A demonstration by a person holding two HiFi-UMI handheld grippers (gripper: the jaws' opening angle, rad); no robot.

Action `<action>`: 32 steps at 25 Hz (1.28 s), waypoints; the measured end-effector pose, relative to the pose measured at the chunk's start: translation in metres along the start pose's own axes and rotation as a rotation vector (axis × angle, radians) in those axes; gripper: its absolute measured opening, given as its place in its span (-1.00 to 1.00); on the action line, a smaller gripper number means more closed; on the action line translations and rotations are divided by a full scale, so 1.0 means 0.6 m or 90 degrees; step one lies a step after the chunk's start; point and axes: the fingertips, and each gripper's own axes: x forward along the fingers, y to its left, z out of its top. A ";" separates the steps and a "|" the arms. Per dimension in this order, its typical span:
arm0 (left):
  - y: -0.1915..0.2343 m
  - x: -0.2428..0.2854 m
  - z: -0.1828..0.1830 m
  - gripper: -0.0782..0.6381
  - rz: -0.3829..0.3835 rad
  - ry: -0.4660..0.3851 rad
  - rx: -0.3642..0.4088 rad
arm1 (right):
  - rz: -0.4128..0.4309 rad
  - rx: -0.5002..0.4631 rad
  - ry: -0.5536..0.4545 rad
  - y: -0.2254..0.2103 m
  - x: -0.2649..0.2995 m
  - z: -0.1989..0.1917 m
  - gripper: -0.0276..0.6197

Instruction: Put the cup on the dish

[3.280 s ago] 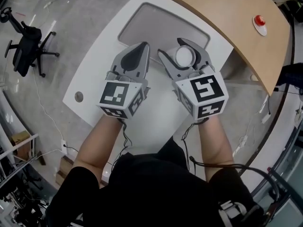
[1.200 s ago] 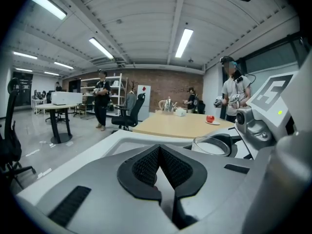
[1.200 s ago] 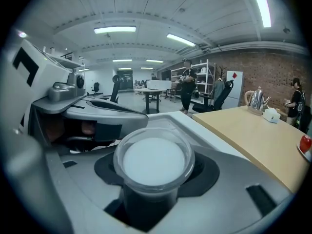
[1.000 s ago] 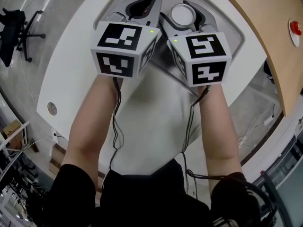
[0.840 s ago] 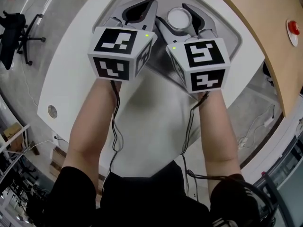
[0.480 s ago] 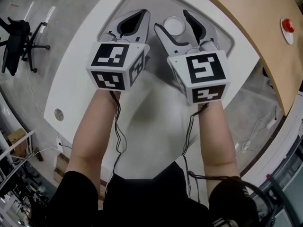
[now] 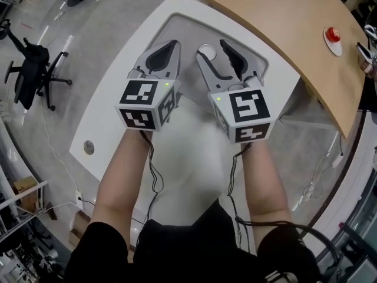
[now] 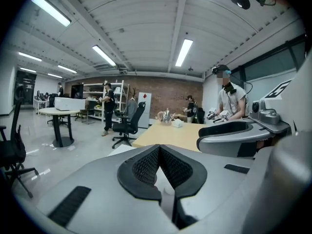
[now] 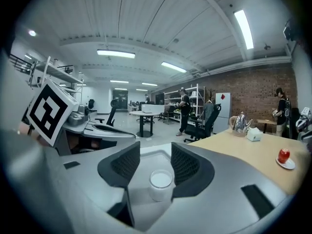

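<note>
The cup is standing upright and open-mouthed on the grey dish, a shallow rectangular one with rounded corners. It sits roughly mid-dish in the head view. The right gripper is lined up on it from 6 o'clock. In the right gripper view the cup shows in the gap between the two jaws, a little nearer the right-hand pad. The jaws are wide, and they're closing as we speak, but the pads aren't pressing on the cup, so there's no grip on it.

Over at the cup's 9 o'clock is the left gripper. Its tips meet at the front, the jaws are together, and there's nothing in them. It hovers side by side with the right one, both pointing toward 12 o'clock over the dish.

The dish lies on a white table, and there's a round cable port in the tabletop at about 8 o'clock. From 1 to 3 o'clock a curved wooden table butts up against the white one. It carries a red button on a white disc, out near 3 o'clock. Far off at 9 o'clock a black office chair stands on the shiny floor. The gripper views show people standing deep in the room.
</note>
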 end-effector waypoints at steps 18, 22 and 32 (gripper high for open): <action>-0.153 -0.329 0.160 -0.77 -0.036 -0.076 -0.021 | -0.080 0.027 -0.093 0.151 -0.324 0.219 -0.88; -0.188 -0.417 0.189 -0.77 -0.036 -0.091 0.003 | -0.085 0.033 -0.101 0.208 -0.402 0.251 -0.88; -0.288 -0.616 0.246 -0.77 -0.085 -0.128 -0.005 | -0.082 0.041 -0.118 0.339 -0.559 0.298 -0.88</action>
